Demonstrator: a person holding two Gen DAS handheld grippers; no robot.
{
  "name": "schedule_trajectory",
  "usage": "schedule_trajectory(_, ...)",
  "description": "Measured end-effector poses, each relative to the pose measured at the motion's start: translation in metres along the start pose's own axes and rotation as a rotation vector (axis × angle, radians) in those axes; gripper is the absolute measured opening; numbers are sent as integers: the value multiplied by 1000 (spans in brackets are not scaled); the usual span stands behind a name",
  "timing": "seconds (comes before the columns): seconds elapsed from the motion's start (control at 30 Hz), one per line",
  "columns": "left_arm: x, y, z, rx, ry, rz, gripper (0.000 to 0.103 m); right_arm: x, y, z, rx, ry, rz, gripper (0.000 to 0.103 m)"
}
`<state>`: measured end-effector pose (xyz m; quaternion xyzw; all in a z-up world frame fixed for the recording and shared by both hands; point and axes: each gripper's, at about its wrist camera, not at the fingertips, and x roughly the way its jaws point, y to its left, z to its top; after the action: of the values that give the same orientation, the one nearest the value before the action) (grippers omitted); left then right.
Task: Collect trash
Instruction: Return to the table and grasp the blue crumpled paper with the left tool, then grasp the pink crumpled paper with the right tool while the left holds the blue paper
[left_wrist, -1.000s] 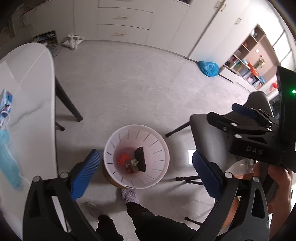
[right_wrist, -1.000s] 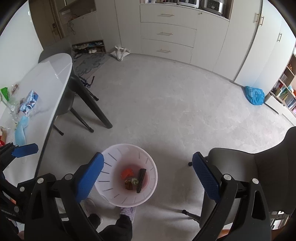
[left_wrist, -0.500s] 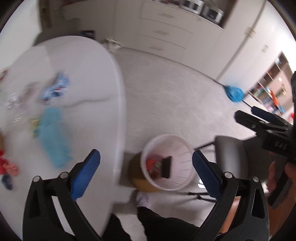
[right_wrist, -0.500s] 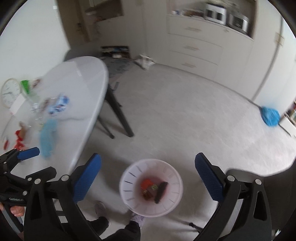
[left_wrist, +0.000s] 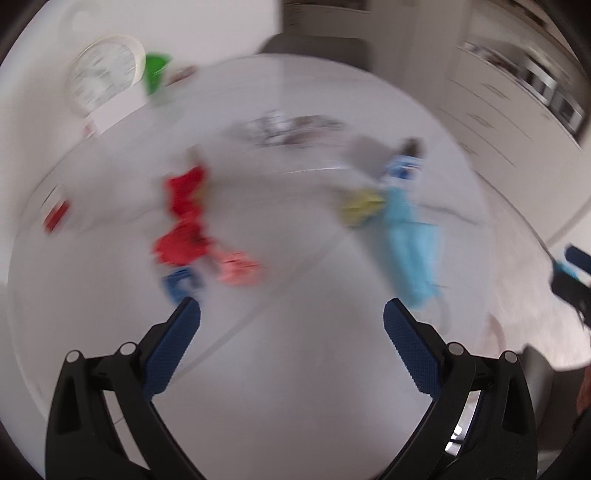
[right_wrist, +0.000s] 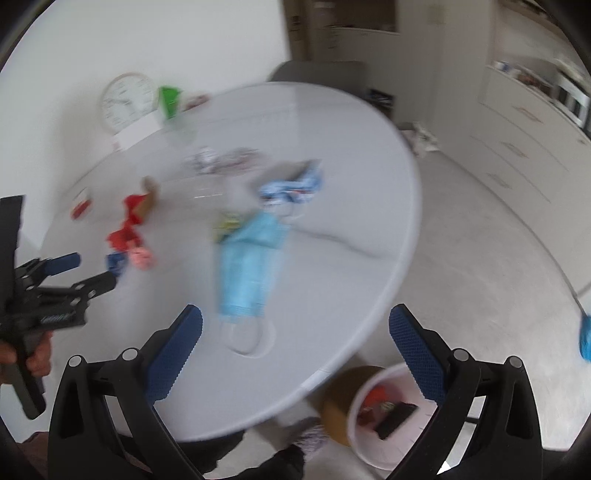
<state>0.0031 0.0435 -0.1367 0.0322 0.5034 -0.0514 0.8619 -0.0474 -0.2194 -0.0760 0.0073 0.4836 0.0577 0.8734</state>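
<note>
Blue face mask (right_wrist: 247, 269) on white table (right_wrist: 332, 229); white bin (right_wrist: 384, 424) on floor beside table edge; right gripper (right_wrist: 295, 332) open above table.

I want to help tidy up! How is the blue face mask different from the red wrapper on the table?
The blue face mask is pale blue, while the red wrapper is bright red. The mask looks bigger and lies long and fairly flat with a loop at its end; the wrapper looks smaller and crumpled. The mask lies nearer the table edge above the bin; the wrapper lies further in, towards the wall. Both lie on the table, not yet in the bin.
</note>
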Motion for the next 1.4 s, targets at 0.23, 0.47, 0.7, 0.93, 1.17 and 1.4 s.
schedule_trajectory(0.23, 47, 72, 3, -99, 26, 72, 95, 37, 70, 23, -100, 45, 83, 100)
schedule_trajectory(0.47, 103, 93, 5, -118, 97, 58, 73, 69, 109, 38, -179, 103, 109, 100)
schedule_trajectory(0.7, 119, 114, 2, -169, 119, -6, 31, 103, 135, 50, -232, 154, 145, 100)
schedule_trajectory(0.93, 107, 128, 0, -205, 99, -32, 28, 148, 175, 57, -335, 206, 228, 94)
schedule_trajectory(1.17, 73, 135, -6, -224, 69, -33, 28, 202, 227, 58, -467, 260, 256, 75)
schedule_trajectory(1.4, 53, 135, -9, -214, 71, -10, 28, 219, 239, 47, -525, 303, 193, 38)
